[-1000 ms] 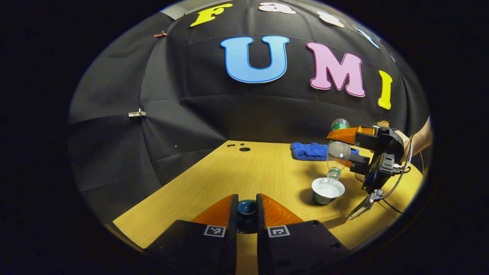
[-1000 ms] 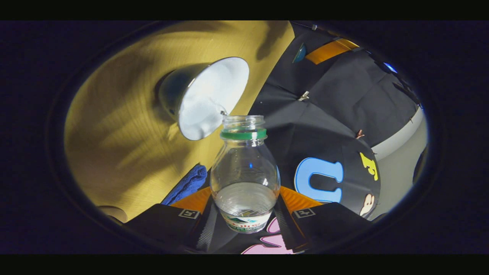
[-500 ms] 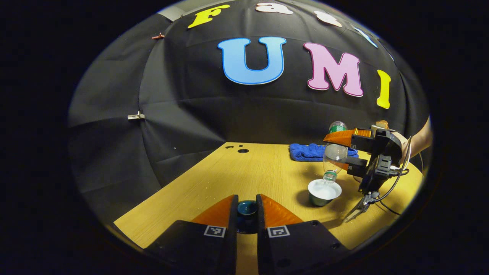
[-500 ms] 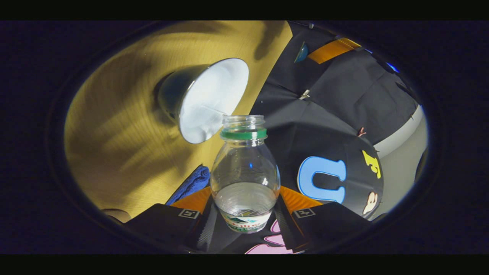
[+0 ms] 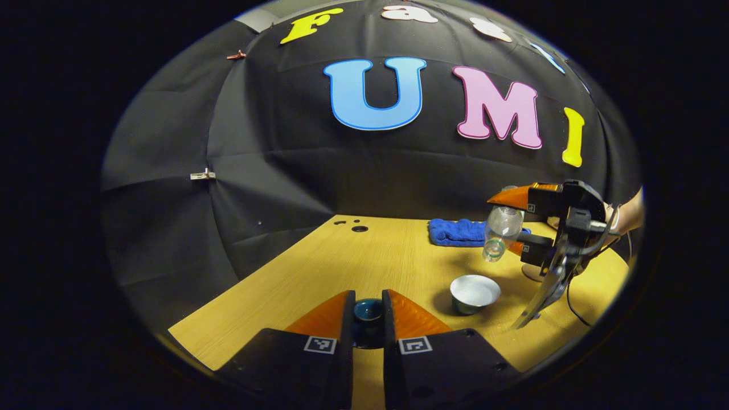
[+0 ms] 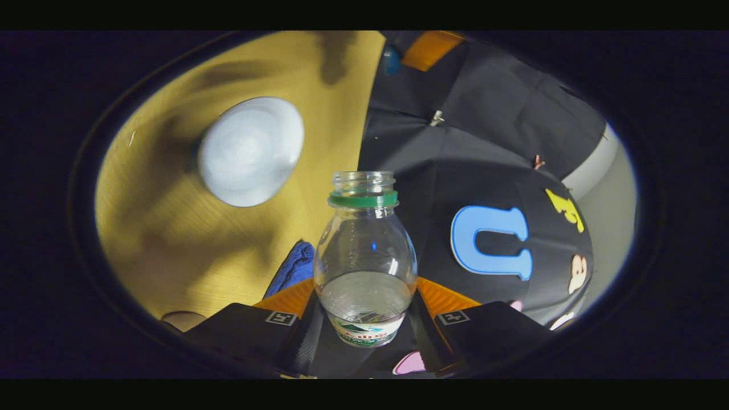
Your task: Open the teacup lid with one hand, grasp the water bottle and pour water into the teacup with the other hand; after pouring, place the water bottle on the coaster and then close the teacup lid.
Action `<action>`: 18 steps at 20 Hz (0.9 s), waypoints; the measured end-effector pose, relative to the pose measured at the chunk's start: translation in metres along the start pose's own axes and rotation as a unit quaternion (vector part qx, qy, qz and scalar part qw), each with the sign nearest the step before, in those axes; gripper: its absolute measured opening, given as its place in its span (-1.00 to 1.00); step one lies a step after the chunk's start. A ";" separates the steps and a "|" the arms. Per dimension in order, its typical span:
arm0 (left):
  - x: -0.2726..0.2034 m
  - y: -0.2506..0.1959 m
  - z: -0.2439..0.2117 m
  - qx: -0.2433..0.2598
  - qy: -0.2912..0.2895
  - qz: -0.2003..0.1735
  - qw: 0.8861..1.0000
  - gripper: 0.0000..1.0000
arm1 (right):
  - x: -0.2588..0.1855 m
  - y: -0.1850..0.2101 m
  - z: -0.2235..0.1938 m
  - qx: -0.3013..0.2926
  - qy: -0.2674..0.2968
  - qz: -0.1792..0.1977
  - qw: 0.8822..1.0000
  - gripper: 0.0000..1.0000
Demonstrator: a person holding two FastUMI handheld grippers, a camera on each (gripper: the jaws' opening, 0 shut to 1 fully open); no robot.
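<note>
Right tool (image 6: 364,319) clamps water bottle (image 6: 364,267), label illegible; left tool (image 5: 368,319) pinches teacup lid (image 5: 368,310).

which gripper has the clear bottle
The right gripper is clamped on the clear plastic water bottle; the left gripper grips the dark teal teacup lid.

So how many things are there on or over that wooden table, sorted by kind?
Clear plastic water bottle: 1
Open white-lined teacup: 1
Dark blue teacup lid: 1
Blue folded cloth: 1
Pale round coaster: 1
Hand-held grippers, left gripper and right gripper: 2
Total: 7
</note>
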State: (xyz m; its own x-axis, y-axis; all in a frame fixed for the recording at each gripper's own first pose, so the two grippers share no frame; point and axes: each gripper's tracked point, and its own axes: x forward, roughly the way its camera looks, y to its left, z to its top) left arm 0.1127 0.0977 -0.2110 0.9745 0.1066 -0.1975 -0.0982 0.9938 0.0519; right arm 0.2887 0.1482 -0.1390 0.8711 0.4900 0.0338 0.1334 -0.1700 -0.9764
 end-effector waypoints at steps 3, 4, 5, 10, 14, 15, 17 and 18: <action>-0.002 -0.007 0.015 0.009 -0.001 -0.001 1.000 -0.50 | -0.005 -0.016 -0.026 0.107 0.049 0.020 0.993 0.47; -0.003 -0.011 0.023 0.010 -0.001 -0.004 1.000 -0.41 | -0.009 -0.023 -0.036 0.143 0.067 0.026 0.987 0.47; -0.004 -0.013 0.031 0.010 -0.002 -0.006 1.000 -0.49 | -0.012 -0.029 -0.044 0.185 0.085 0.031 0.979 0.47; -0.010 -0.038 0.086 -0.005 -0.020 -0.019 1.000 -0.50 | -0.027 -0.053 -0.087 0.396 0.138 0.040 0.907 0.48; -0.013 -0.062 0.113 -0.007 -0.029 -0.029 0.999 -0.50 | -0.042 -0.048 -0.096 0.589 0.134 0.057 0.795 0.48; -0.013 -0.069 0.115 -0.008 -0.029 -0.034 0.999 -0.50 | -0.044 -0.044 -0.099 0.630 0.131 0.057 0.764 0.48; -0.013 -0.080 0.117 -0.005 -0.028 -0.041 0.999 -0.50 | -0.042 -0.029 -0.108 0.697 0.124 0.047 0.705 0.48; -0.013 -0.085 0.118 -0.004 -0.027 -0.043 0.999 -0.50 | -0.041 -0.023 -0.112 0.720 0.122 0.042 0.681 0.48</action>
State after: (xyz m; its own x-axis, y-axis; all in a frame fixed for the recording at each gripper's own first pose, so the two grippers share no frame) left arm 0.1326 0.0087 -0.0977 0.9888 0.0189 -0.1483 -0.0147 0.9995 0.0290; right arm 0.3032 0.0365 -0.0936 0.9233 0.3432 -0.1727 -0.3708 0.9135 -0.1672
